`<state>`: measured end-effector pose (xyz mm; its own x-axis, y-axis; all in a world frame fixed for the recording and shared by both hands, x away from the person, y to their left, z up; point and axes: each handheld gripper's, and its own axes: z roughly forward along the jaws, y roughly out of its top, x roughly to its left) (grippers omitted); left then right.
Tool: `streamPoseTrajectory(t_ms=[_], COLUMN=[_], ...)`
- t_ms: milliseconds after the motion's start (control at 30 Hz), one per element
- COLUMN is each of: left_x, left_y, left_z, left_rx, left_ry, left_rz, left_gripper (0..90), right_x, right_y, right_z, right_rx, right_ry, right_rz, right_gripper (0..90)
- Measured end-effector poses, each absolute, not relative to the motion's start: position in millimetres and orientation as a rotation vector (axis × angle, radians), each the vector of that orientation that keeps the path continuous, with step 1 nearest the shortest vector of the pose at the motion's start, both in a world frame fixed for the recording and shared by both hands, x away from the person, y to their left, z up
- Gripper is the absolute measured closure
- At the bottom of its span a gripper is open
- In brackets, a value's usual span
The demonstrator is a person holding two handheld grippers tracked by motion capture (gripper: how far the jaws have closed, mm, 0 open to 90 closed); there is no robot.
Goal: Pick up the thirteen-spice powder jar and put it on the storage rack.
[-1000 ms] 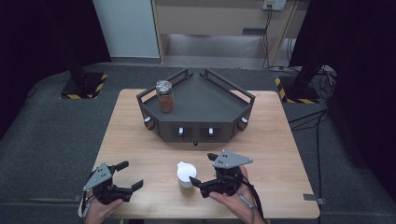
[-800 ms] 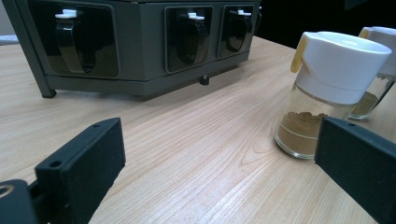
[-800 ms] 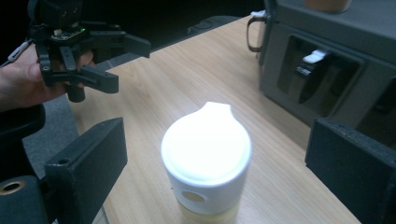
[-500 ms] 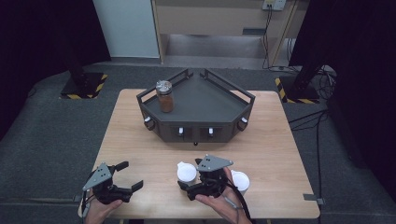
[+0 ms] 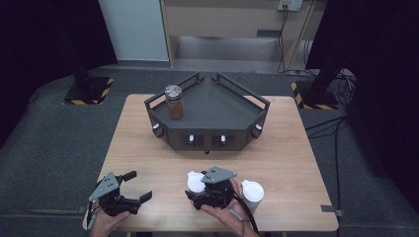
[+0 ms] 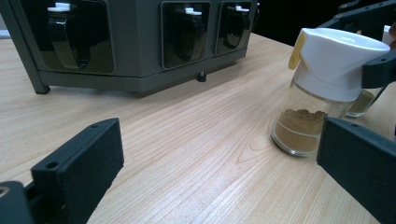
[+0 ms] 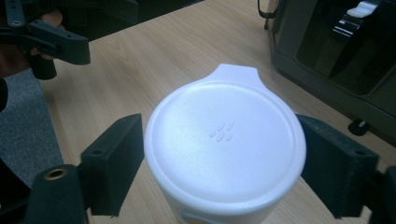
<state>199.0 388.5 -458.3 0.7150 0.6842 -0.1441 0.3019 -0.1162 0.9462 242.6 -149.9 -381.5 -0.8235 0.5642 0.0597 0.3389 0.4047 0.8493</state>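
Two tools: right tool (image 7: 219, 154), jaws just closing, brackets the white-capped spice jar (image 7: 225, 149), contact unclear; left tool (image 6: 219, 172) gapes empty over the bench (image 6: 187, 140)

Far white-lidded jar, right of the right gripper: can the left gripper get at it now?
Probably not directly: between the left gripper and the far jar sits the right gripper, its jaws just closing on the near jar.

You see the wooden table (image 5: 296, 163) evenly lit from overhead, while the room around it falls to near black. Shadows under the rack (image 5: 212, 116) stay soft. In the right gripper view the white lid (image 7: 225, 140) glares slightly, and far edges blur in both gripper views.
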Motion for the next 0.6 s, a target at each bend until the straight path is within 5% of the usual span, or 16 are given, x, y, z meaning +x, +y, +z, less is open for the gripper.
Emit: streamPoseTrajectory(t_ms=[133, 600], left_x=[199.2, 199.8], left_y=[388.4, 388.8], left_z=[-458.1, -458.4], left_rx=[1.71, 1.71], left_ry=[0.793, 0.79], left_rz=[0.391, 0.386], left_gripper=[0.0, 0.0], right_x=[239.5, 234.7], right_y=[-148.0, -144.8], right_z=[-385.7, -379.2], right_rx=[0.791, 0.775], right_ry=[2.41, 2.401], right_rz=[1.369, 1.339], right_gripper=[29.4, 30.5])
